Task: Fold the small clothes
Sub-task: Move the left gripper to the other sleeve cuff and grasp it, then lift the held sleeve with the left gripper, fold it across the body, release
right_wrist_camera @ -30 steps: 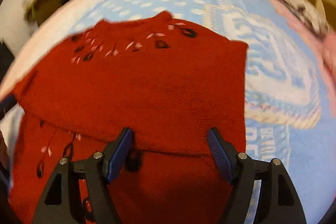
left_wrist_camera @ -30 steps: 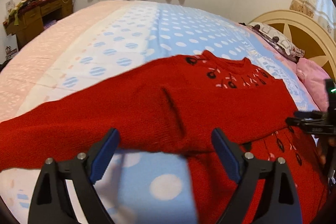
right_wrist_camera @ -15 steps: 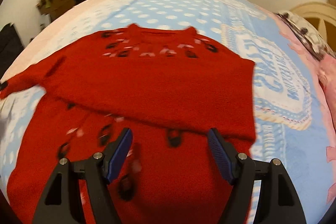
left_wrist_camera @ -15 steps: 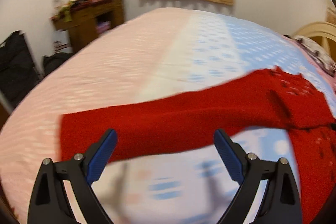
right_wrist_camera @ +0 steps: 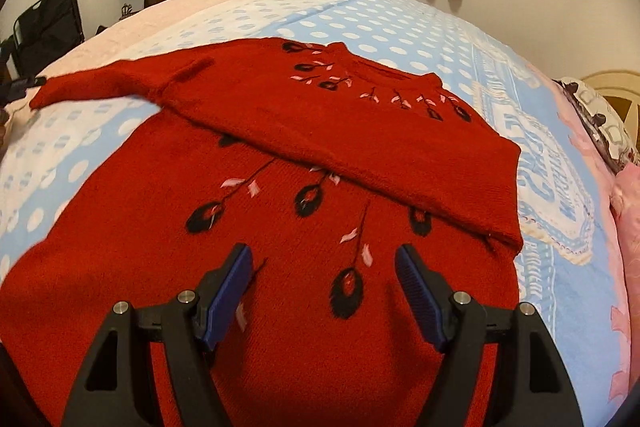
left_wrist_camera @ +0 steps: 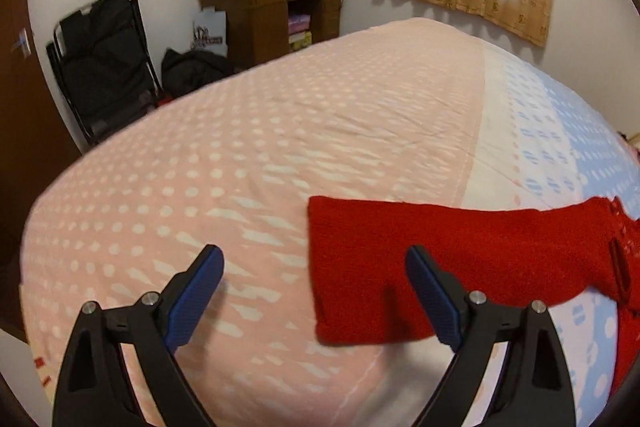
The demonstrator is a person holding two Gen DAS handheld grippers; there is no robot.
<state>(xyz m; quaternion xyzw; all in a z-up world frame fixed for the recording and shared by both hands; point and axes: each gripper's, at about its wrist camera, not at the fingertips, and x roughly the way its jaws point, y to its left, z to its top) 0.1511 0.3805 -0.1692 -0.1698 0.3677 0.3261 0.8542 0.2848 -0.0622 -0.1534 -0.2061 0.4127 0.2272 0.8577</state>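
Observation:
A red knitted sweater (right_wrist_camera: 320,155) with black and pink flower embroidery lies flat on the bed. Its right sleeve is folded across the chest. Its left sleeve (right_wrist_camera: 100,83) stretches out to the left. My right gripper (right_wrist_camera: 324,267) is open and empty, above the sweater's lower body. In the left wrist view the outstretched sleeve (left_wrist_camera: 440,259) ends in a cuff lying on the pink part of the bedcover. My left gripper (left_wrist_camera: 316,275) is open and empty, hovering at the cuff end, its right finger over the sleeve.
The bed (left_wrist_camera: 280,147) has a pink, white and blue dotted cover. A wooden desk (left_wrist_camera: 272,11) with clutter, a black folded chair (left_wrist_camera: 104,67) and a dark bag stand by the far wall. Pillows (right_wrist_camera: 600,115) and a headboard lie at the right.
My left gripper has swung left along the outstretched sleeve to its cuff. My right gripper has pulled back over the sweater's lower body. The sweater has not moved.

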